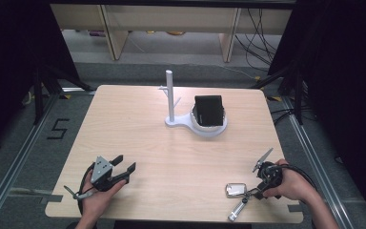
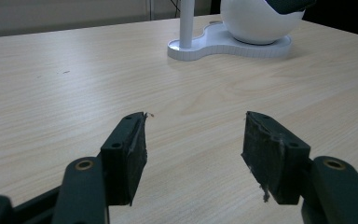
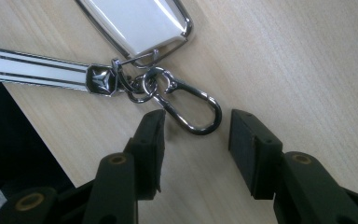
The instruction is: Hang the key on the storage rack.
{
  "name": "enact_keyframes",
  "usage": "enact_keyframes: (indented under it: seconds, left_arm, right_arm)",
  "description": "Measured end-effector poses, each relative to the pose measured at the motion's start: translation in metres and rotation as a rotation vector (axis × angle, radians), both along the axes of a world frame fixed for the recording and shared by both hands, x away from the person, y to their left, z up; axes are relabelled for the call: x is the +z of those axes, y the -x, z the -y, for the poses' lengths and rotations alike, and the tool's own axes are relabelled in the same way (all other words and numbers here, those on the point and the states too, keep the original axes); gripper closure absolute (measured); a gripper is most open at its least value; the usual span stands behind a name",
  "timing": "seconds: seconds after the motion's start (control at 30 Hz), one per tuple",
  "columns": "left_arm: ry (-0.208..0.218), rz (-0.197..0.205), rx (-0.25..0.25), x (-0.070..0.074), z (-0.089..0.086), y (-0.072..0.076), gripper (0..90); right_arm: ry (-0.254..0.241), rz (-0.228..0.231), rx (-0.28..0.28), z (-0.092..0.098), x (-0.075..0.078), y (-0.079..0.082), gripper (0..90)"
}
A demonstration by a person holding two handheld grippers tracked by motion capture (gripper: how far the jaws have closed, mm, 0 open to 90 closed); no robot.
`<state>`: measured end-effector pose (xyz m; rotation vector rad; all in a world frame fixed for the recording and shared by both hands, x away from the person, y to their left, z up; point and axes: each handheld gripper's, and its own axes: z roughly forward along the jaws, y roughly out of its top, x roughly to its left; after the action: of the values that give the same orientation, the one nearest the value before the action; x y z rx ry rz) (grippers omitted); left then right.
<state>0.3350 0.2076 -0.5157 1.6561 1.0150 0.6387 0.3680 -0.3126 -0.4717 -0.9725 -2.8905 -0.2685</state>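
A keychain lies near the table's front right edge: a shiny rectangular tag [image 1: 236,190], a slim metal bar [image 1: 238,210] and a carabiner clip. In the right gripper view the tag [image 3: 140,23], the bar [image 3: 32,70] and the carabiner [image 3: 193,112] are joined by small rings. My right gripper [image 3: 196,135] [image 1: 256,190] is open, its jaw tips flanking the near end of the carabiner without touching it. My left gripper [image 1: 126,163] [image 2: 193,149] rests open at the front left, with nothing between its jaws.
A white stand [image 1: 176,121] with an upright post [image 1: 169,95] and a round bowl [image 1: 217,130] sits at the table's far middle; a black box [image 1: 208,109] stands in the bowl. The left gripper view shows the post [image 2: 186,23] and bowl [image 2: 261,21] ahead. The table edge runs beside the keychain.
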Motion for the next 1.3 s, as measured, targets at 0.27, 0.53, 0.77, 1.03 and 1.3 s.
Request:
enact_keyframes:
  seconds: [0.27, 0.53, 0.77, 1.03, 1.3]
  left_arm:
    - [0.001, 0.002, -0.006, -0.001, 0.0, 0.0, 38.9]
    - [-0.005, -0.005, -0.004, -0.001, 0.0, 0.0, 38.9]
    - [-0.002, -0.007, -0.004, -0.001, -0.001, 0.0, 38.9]
    - [0.0, -0.007, -0.01, -0.003, 0.0, -0.001, 38.9]
    - [0.003, -0.007, -0.01, -0.003, -0.001, -0.001, 38.9]
  right_arm:
    - [-0.01, 0.031, -0.014, 0.004, 0.009, -0.009, 70.3]
    - [0.01, 0.031, 0.028, -0.001, 0.006, -0.015, 73.3]
    - [0.0, 0.026, 0.038, -0.005, 0.003, -0.013, 71.7]
    - [-0.007, 0.033, 0.059, -0.003, 0.003, -0.012, 70.9]
    - [0.003, 0.036, 0.118, -0.006, 0.0, -0.013, 69.5]
